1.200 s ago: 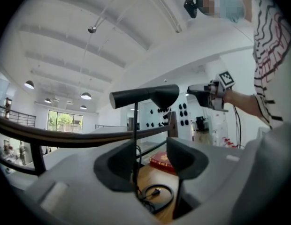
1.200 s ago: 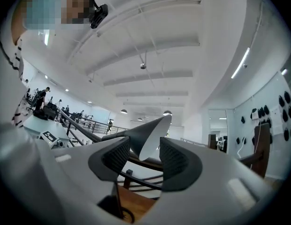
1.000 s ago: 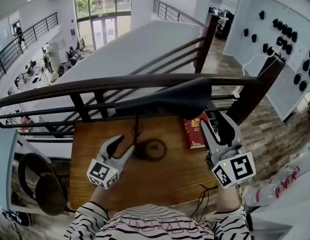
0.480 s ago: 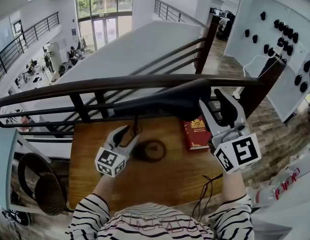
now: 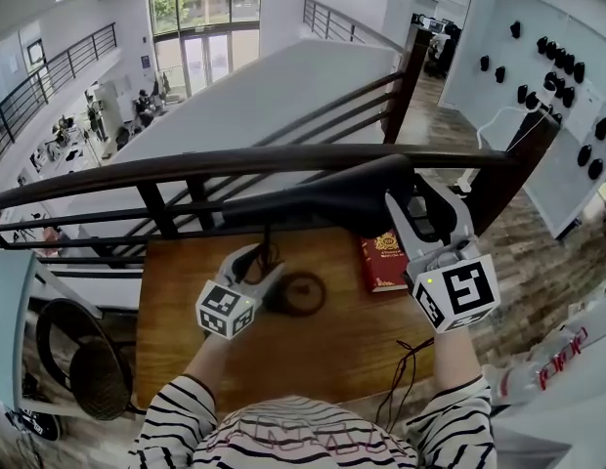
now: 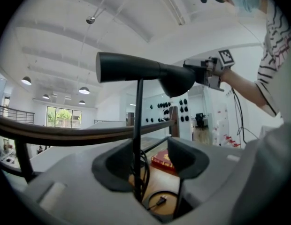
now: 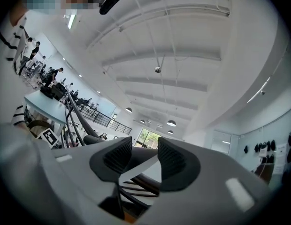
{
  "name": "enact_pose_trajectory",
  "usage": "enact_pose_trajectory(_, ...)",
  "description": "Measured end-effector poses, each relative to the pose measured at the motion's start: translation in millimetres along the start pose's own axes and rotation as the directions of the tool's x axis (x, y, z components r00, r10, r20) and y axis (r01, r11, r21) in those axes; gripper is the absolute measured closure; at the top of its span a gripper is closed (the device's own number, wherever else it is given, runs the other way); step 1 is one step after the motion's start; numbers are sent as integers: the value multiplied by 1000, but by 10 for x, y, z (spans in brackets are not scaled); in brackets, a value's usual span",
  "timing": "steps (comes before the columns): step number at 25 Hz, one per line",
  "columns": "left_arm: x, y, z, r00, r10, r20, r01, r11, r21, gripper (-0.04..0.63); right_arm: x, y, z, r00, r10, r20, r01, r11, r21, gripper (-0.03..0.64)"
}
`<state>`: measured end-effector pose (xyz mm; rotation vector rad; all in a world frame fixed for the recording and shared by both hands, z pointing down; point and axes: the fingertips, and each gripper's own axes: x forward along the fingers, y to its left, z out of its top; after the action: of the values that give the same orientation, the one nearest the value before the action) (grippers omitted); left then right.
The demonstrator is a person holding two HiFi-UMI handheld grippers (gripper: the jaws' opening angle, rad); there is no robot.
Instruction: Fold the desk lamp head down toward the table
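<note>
**A:** What fills most of the view?

**B:** A wooden table, set with its far side against a dark railing.

**A:** And the lamp?

**B:** The desk lamp stands on the far half of the table, a little left of the middle. Its long black lamp head lies roughly level above the table's far edge, running left to right. A thin stem carries it up from a round base.

**A:** Any bins or boxes?

**B:** One candidate only: a dark round thing low down off the table's left side. I cannot tell whether it is a bin or a chair seat, or what it might hold.

**A:** The tools?

**B:** The right gripper is up at the head's right end. Its jaws have just been closing and stand fairly wide on that end, which fills the gap from jaw to jaw. The left gripper is low at the stem, just above the base. Its jaws have just opened a little and stand half spread. The stem is between them, hard by the left jaw and clear of the right one.

**A:** Smaller things?

**B:** A red book lies flat on the far right of the table, just right of the base. A black cord trails over the near right edge. A plug lies on the wood by the base.
</note>
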<state>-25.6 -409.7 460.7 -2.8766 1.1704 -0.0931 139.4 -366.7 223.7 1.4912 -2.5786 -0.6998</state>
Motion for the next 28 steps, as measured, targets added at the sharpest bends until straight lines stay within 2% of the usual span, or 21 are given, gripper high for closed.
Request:
enact_pose_trajectory(10,21,-96,-19,999,-43,-1,43,999,-12,314,-99,-7,-222,1000,-21,-11,22,998,60,456)
enact_pose_trajectory(17,51,-192,-20,995,-93,-28,93,996,6,268,-175,-28,-415,999,-38,-28,40,993,107,451)
enact_pose_trajectory(22,37,-249,-31,989,-135,-67,137,990,31,224,-220,1,-570,998,-47,-48,54,986,160,454)
enact_pose_trajectory(28,58,-308,-25,986,-147,-80,150,988,32,184,-294,39,-901,995,-48,-91,70,963,261,457)
